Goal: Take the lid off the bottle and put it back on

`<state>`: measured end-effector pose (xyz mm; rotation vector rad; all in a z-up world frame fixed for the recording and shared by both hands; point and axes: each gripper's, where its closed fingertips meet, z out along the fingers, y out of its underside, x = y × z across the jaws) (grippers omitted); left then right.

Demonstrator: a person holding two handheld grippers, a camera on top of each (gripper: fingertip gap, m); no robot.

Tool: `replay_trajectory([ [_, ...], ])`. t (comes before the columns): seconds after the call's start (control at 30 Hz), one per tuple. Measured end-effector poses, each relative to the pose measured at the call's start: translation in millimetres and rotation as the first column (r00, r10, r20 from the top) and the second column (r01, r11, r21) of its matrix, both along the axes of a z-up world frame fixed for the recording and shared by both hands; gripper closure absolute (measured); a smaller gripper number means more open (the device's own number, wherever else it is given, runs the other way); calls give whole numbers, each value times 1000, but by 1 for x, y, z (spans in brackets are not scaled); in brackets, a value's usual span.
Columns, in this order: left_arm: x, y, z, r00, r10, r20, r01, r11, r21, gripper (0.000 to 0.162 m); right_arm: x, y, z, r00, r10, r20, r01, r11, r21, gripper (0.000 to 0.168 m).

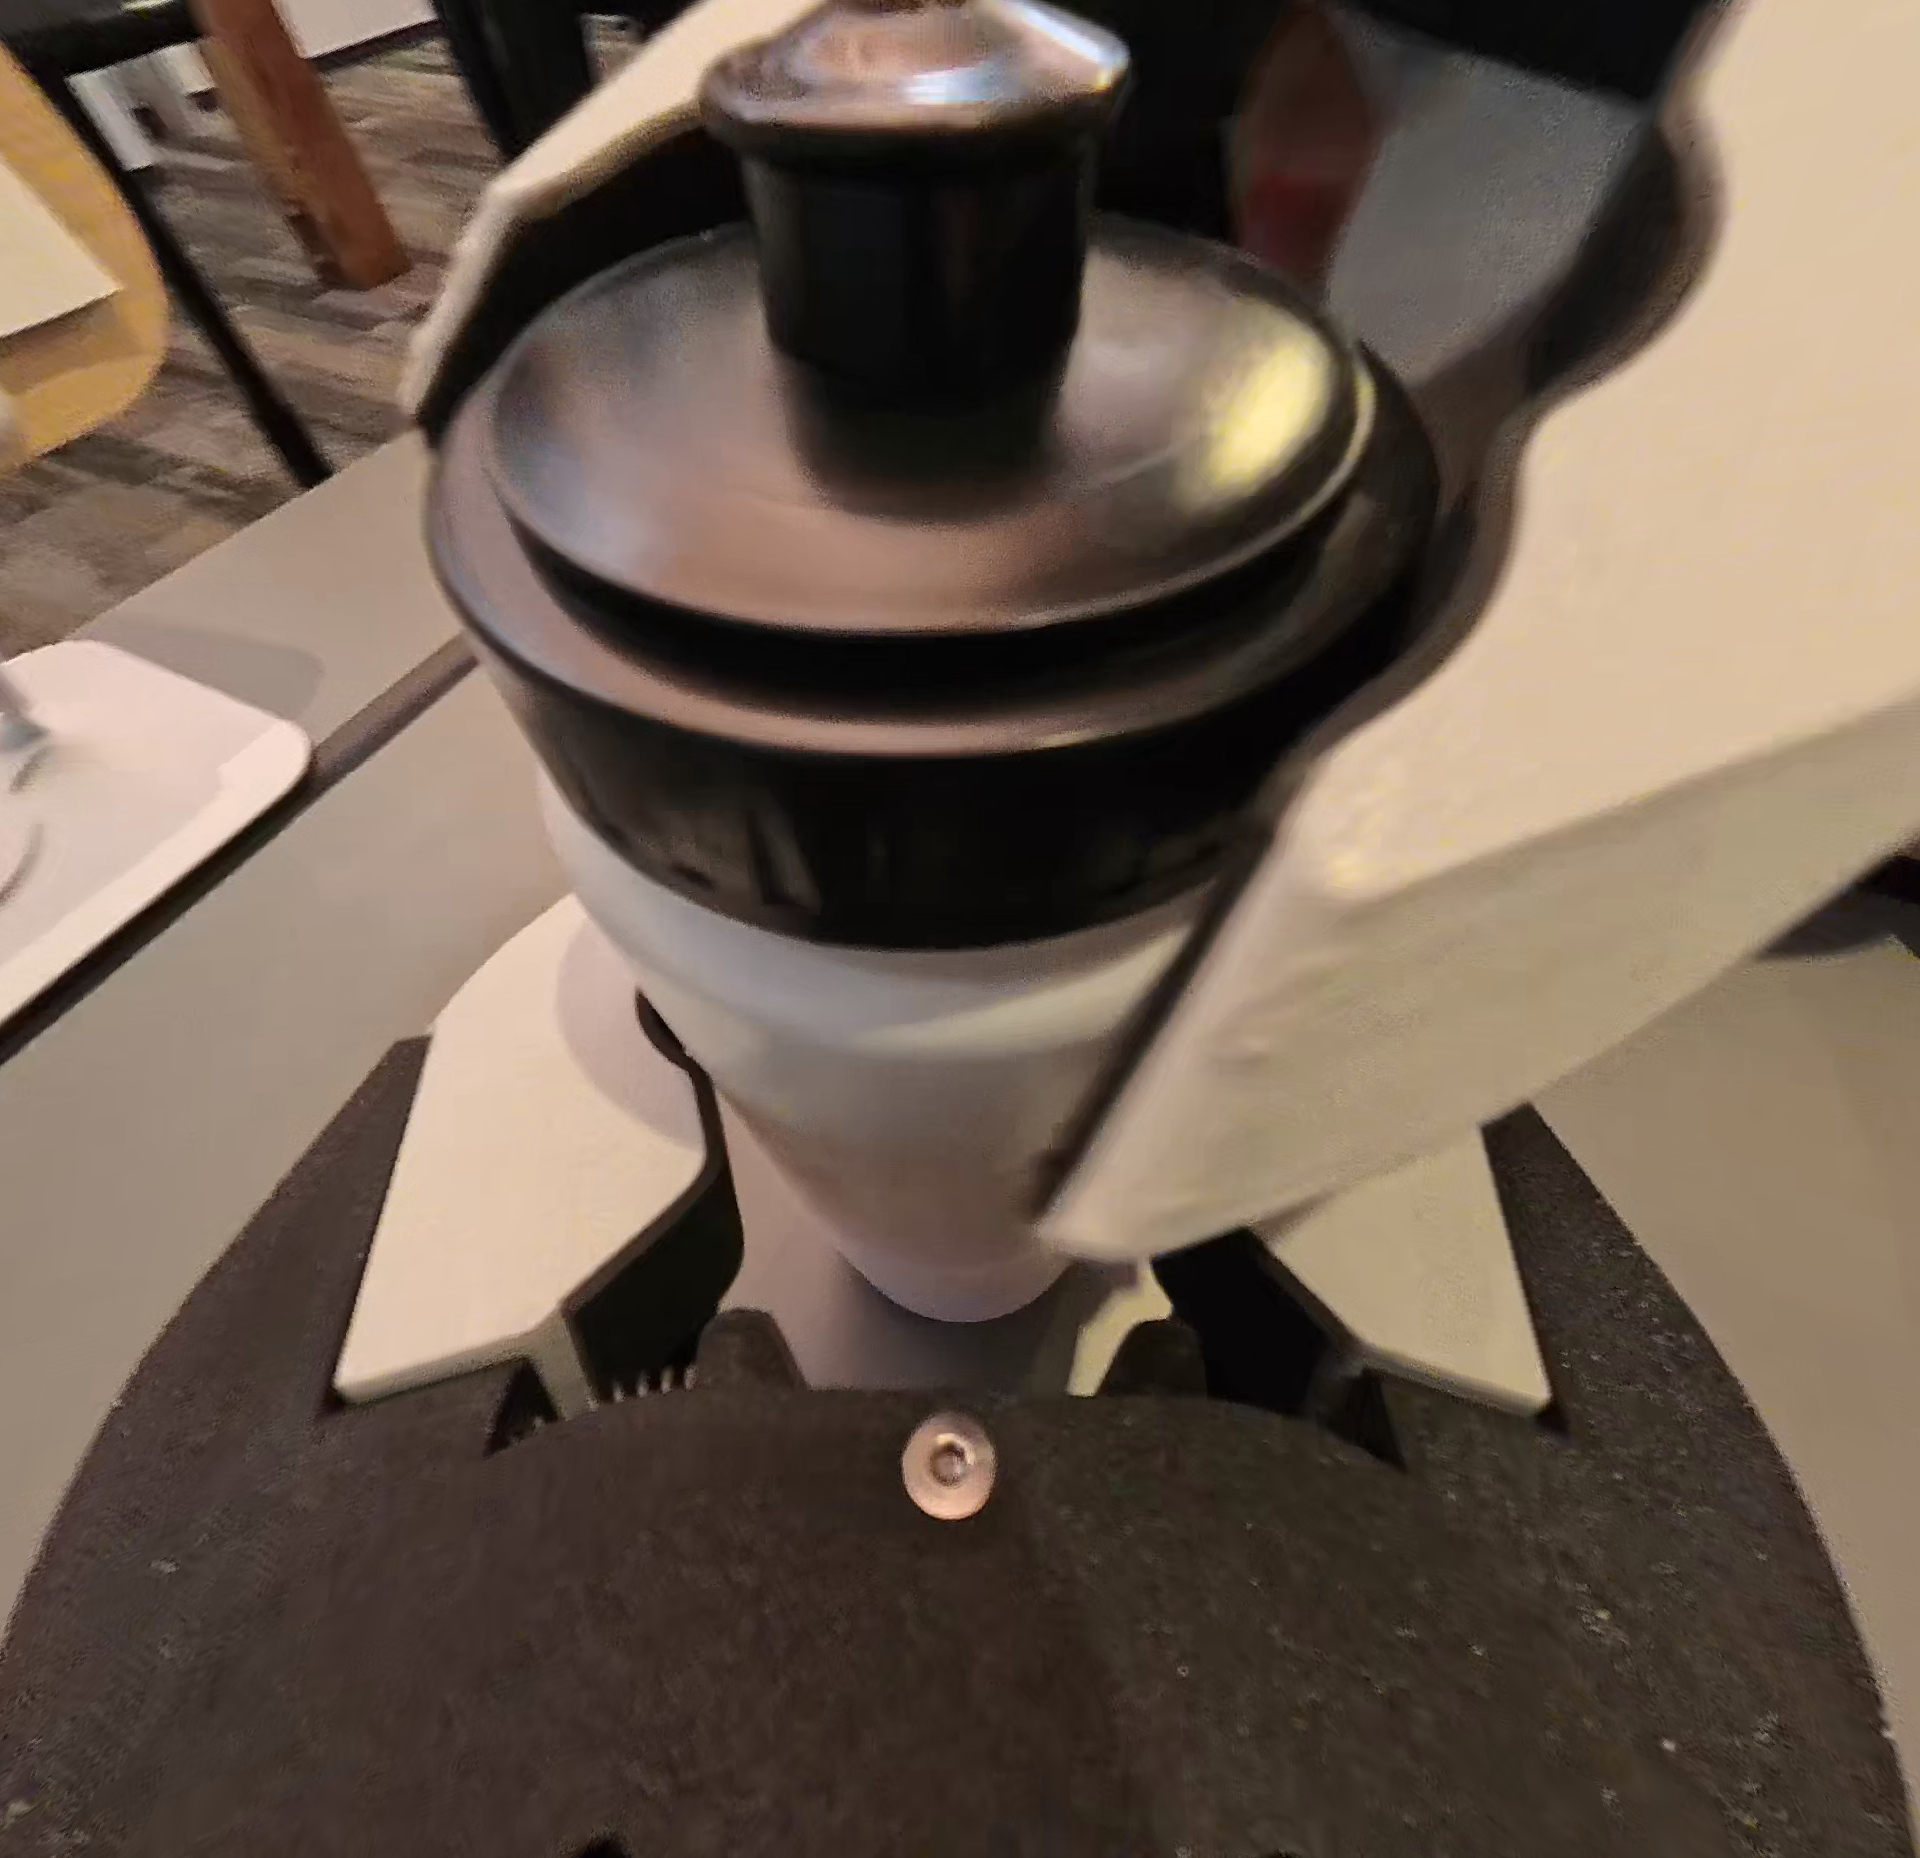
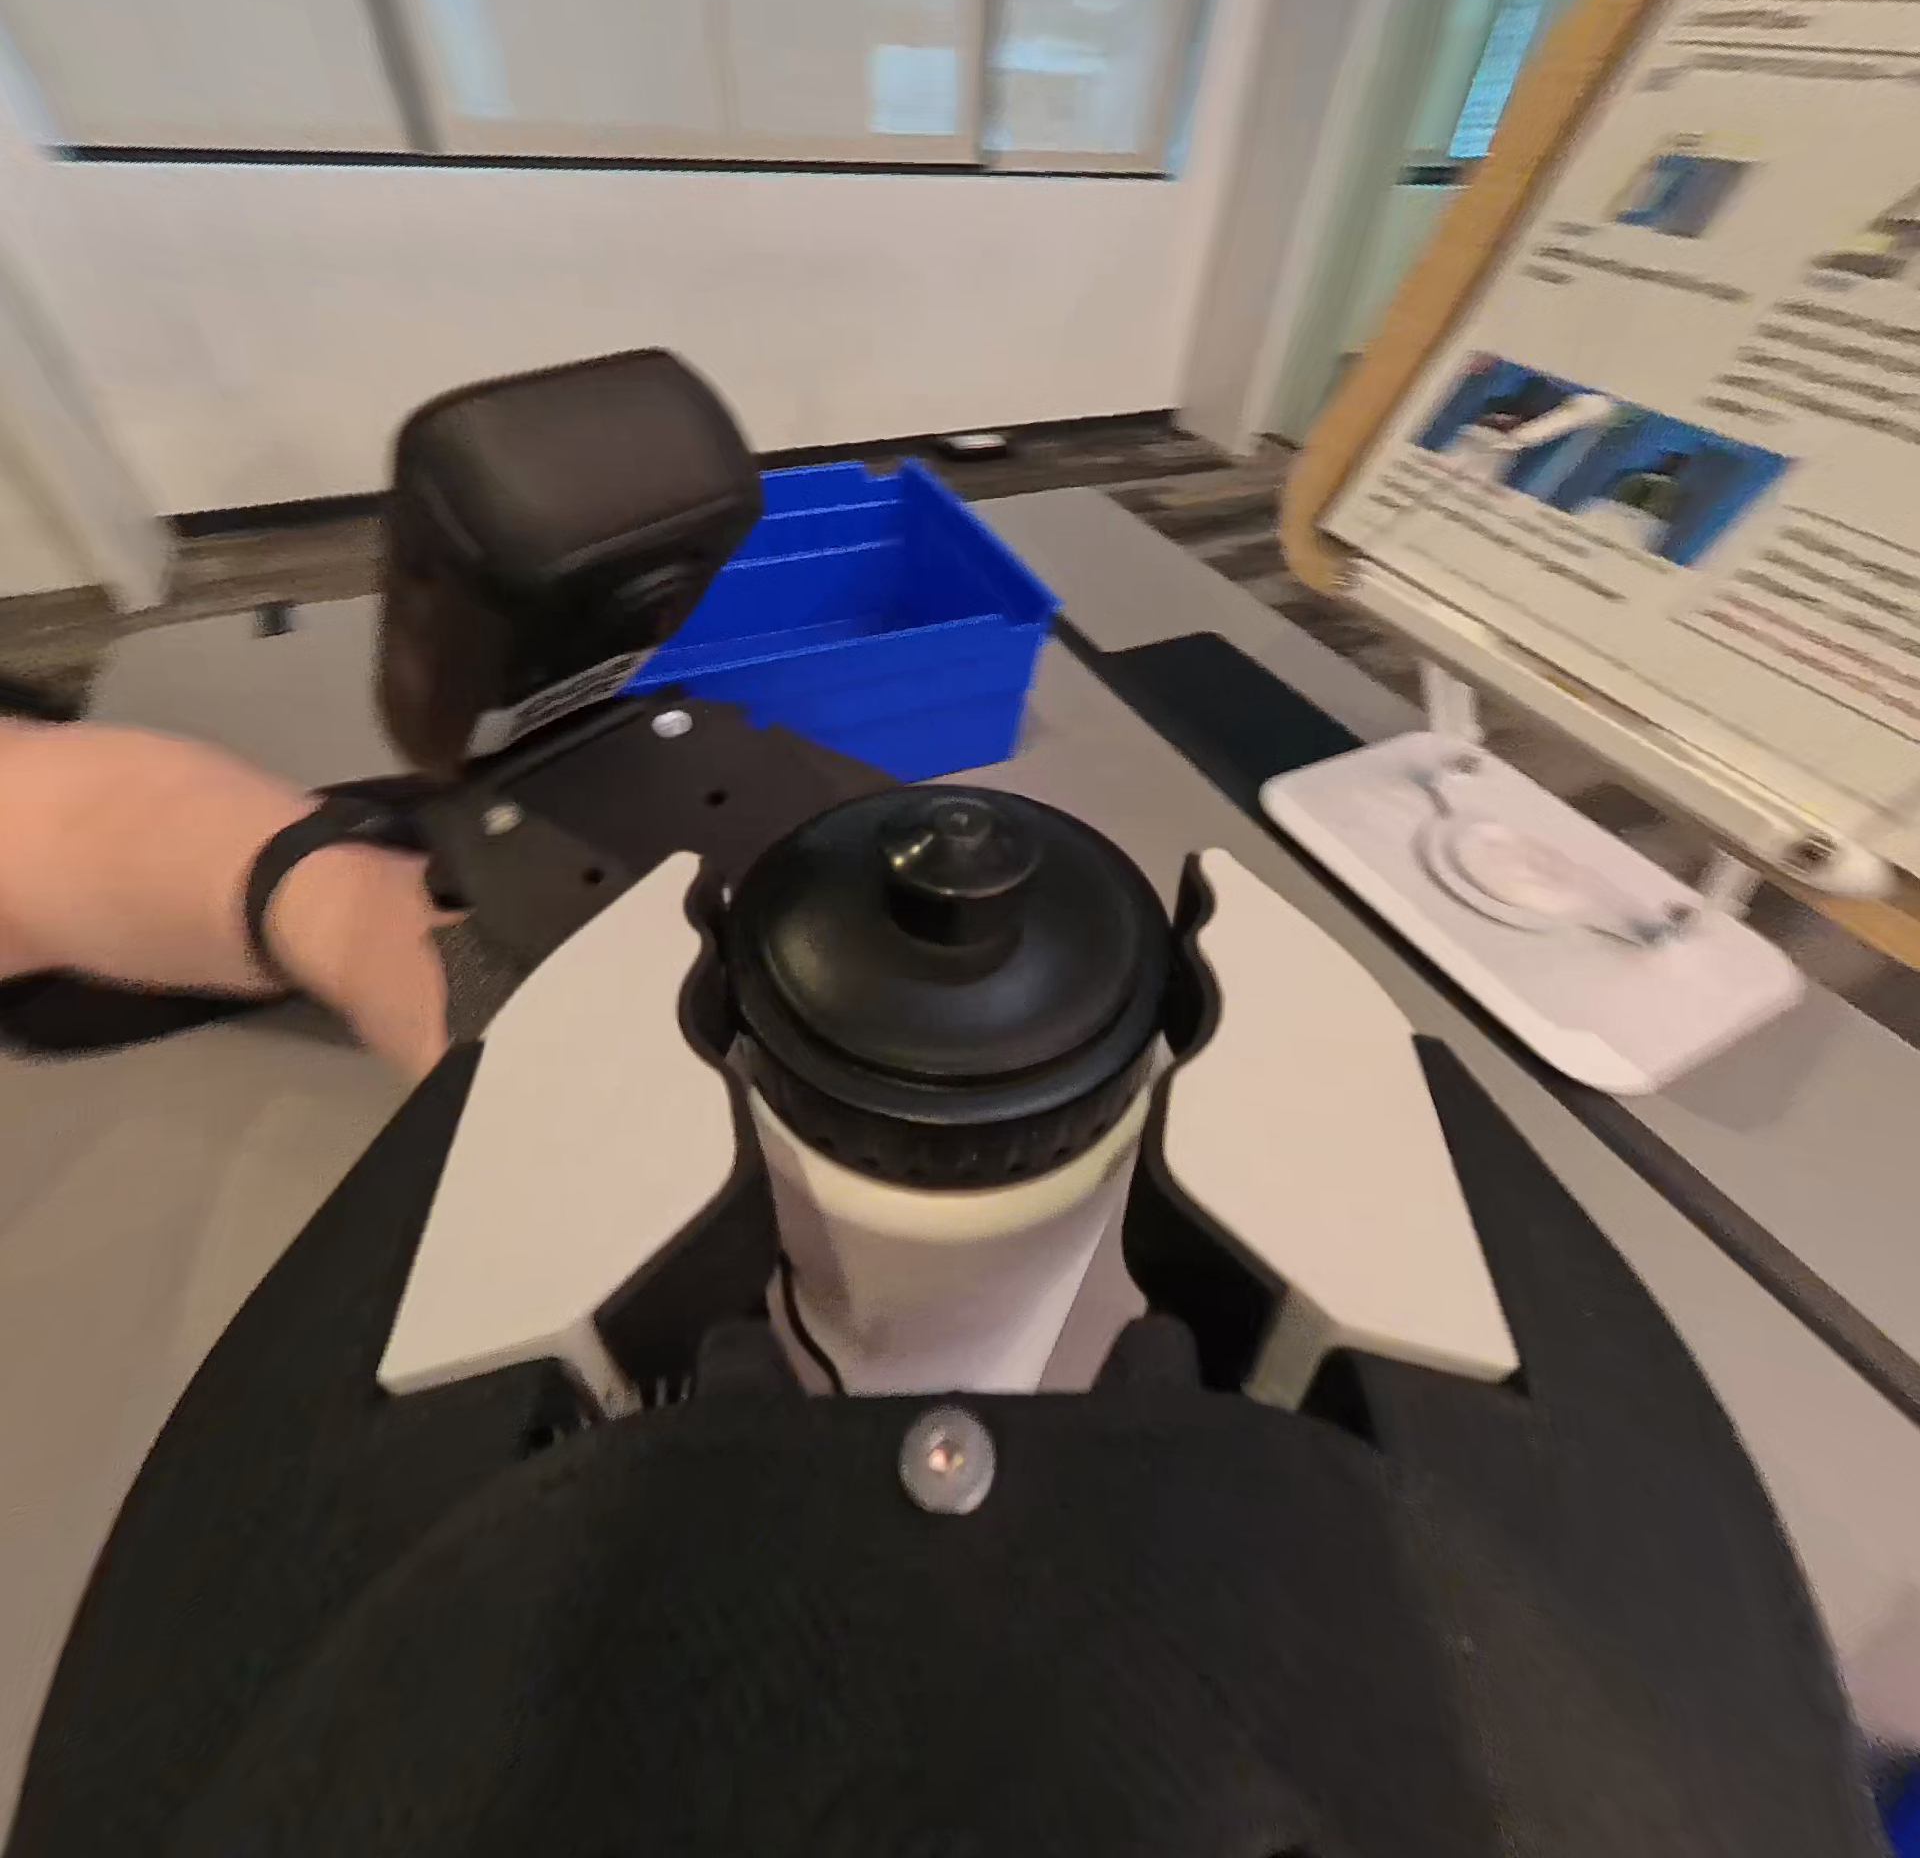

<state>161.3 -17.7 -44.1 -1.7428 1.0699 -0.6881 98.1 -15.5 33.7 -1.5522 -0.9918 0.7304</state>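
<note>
A white bottle [image 2: 935, 1278] with a black screw lid [image 2: 951, 998] and pull spout stands upright on the grey table [image 2: 187, 1237]. My right gripper [image 2: 951, 873] is shut on the lid, with one pad on each side of its rim. In the left wrist view its white fingers [image 1: 1507, 769] flank the lid [image 1: 914, 582]. My left gripper [image 1: 935, 1081] is closed around the white bottle body [image 1: 883, 1060] below the lid. Its right finger is hidden behind the other gripper. Its black plate [image 2: 582, 821] shows at the left in the right wrist view, held by a hand [image 2: 156, 873].
A blue bin [image 2: 883, 645] sits behind the bottle. A white stand base [image 2: 1538, 935] holding a tilted poster board [image 2: 1662, 354] is at the right; it also shows in the left wrist view [image 1: 135, 769]. A table seam runs beside it. A wooden leg [image 1: 281, 104] stands beyond the table.
</note>
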Motion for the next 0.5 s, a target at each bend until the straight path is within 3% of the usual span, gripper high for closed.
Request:
replay_trajectory([
  [0.1,-2,7,0,995,96,-10,-96,995,9,62,4,8,2,987,-159,-39,160,986,36,84],
  [0.17,-3,6,0,996,89,-6,-89,996,12,62,0,5,3,997,-80,-20,81,996,43,84],
  [0.23,-2,0,1,1000,14,9,-14,1000,2,63,-2,-5,3,996,84,0,-84,996,15,85],
  [0.37,6,-22,0,985,-174,9,174,985,8,62,2,-26,4,938,345,-26,-346,937,-52,84],
  [0.5,7,-23,1,982,-185,25,185,983,8,62,-2,-22,2,951,309,-21,-310,948,-68,83],
])
